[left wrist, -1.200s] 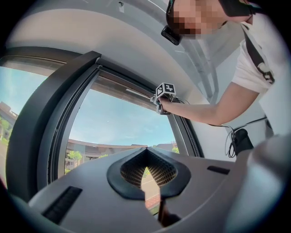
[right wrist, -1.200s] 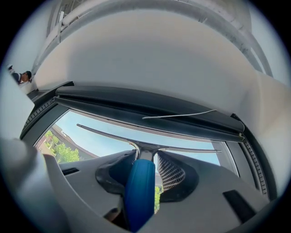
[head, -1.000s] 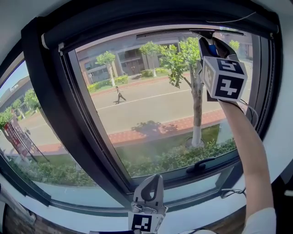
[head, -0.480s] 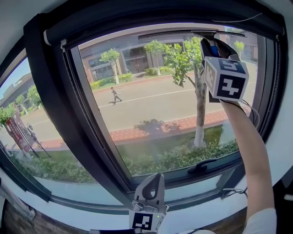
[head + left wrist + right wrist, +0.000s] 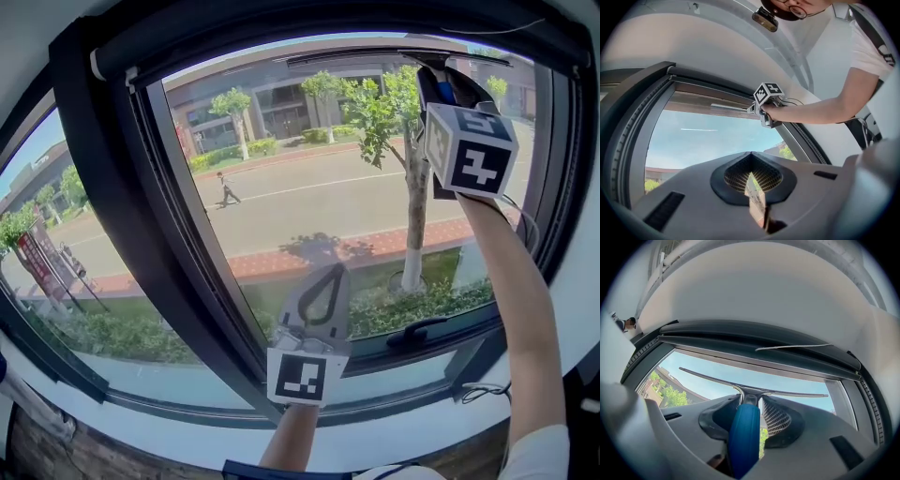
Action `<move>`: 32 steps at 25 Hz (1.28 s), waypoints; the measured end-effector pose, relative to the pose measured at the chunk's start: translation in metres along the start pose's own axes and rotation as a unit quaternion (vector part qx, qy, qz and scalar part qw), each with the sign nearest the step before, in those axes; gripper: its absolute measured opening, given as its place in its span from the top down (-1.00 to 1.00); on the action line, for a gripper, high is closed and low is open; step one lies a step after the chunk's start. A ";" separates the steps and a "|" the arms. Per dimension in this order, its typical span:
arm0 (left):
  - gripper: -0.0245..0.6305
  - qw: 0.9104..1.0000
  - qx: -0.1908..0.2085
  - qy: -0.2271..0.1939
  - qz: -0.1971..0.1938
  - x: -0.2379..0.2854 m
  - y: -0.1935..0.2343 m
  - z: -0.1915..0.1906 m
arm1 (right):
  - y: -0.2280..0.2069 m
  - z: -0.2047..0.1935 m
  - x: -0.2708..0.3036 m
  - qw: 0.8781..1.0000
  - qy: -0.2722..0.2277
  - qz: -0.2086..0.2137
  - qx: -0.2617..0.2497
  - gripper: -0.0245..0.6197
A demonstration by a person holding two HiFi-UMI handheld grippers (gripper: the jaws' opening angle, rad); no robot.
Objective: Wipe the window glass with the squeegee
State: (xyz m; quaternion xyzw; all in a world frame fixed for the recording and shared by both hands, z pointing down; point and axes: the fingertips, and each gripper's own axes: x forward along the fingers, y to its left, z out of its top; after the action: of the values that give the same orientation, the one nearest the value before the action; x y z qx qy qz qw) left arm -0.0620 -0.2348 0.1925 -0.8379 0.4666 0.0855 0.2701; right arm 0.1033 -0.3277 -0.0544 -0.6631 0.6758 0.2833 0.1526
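The squeegee has a blue handle [image 5: 743, 439] and a long thin blade [image 5: 712, 376] lying along the top edge of the window glass [image 5: 309, 206]. My right gripper [image 5: 751, 405] is shut on that handle, high at the pane's upper right corner [image 5: 442, 86]. In the head view the blade [image 5: 366, 56] shows as a dark line under the top frame. My left gripper [image 5: 325, 292] is raised in front of the lower middle of the glass, shut with nothing in it. In the left gripper view its jaws [image 5: 752, 171] meet, and the right gripper [image 5: 765, 110] shows beyond them.
A thick black mullion [image 5: 178, 253] divides the window on the left. A black window handle [image 5: 419, 331] sits on the lower frame. The white sill [image 5: 187, 433] runs below, with a cable [image 5: 483, 389] at the right. A dark blind housing [image 5: 759, 336] hangs above the pane.
My left gripper has risen from the sill to the lower middle of the glass. The right gripper stays at the top right with the squeegee.
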 end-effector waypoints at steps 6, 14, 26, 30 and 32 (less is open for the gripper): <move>0.92 1.000 0.017 -0.001 0.001 0.017 0.007 0.015 | 0.001 -0.001 0.000 1.000 -0.001 0.002 0.001 0.46; 0.92 1.000 0.000 0.014 -0.005 0.016 -0.002 0.004 | 0.000 -0.004 -0.005 1.000 0.000 0.002 -0.012 0.46; 0.92 0.999 -0.008 0.035 -0.017 0.018 -0.018 -0.008 | 0.005 -0.025 -0.022 1.000 0.007 0.006 -0.015 0.46; 0.92 0.999 -0.009 0.043 -0.025 0.018 -0.027 -0.015 | 0.005 -0.033 -0.027 1.000 0.010 0.006 -0.020 0.46; 0.92 0.998 -0.012 0.047 -0.031 0.019 -0.032 -0.019 | 0.004 -0.038 -0.030 1.000 0.013 0.005 -0.021 0.46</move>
State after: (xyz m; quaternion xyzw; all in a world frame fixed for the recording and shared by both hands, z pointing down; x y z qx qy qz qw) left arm -0.0273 -0.2455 0.2127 -0.8580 0.4519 0.0429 0.2404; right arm 0.1082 -0.3257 -0.0065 -0.6661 0.6752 0.2896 0.1287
